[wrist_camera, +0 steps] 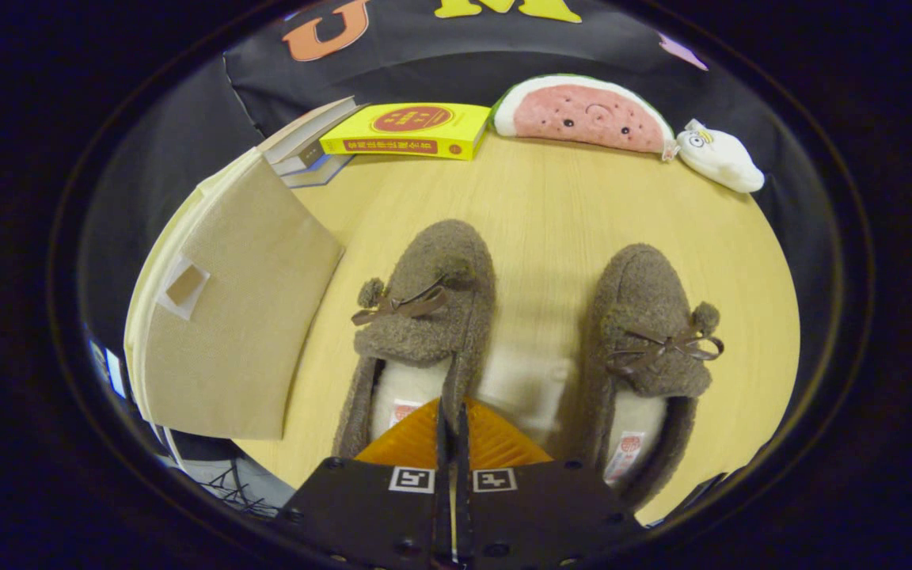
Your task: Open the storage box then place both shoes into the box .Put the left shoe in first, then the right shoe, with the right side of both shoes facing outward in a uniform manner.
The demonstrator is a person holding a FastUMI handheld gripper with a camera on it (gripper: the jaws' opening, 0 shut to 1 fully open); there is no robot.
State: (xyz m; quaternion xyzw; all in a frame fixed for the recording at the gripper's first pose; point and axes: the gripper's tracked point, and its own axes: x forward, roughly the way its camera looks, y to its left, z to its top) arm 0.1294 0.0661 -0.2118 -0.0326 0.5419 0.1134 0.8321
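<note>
Left shoe (424, 317) w/ collar pinched in hand-held gripper (452, 427).

My gripper (451, 419), fingers together, had bare surface (543, 237) ahead between two shoes (424, 317); the storage box (226, 332) blocked its left.

Staged recording booth posing as a home corner: black cloth wall (424, 63) closing off the back; pale wood worktop (551, 206) carrying household props, namely stacked books (404, 131), watermelon cushion (583, 115), small white plush toy (721, 158), fuzzy brown slippers (424, 309), beige fabric storage box (226, 317).
</note>
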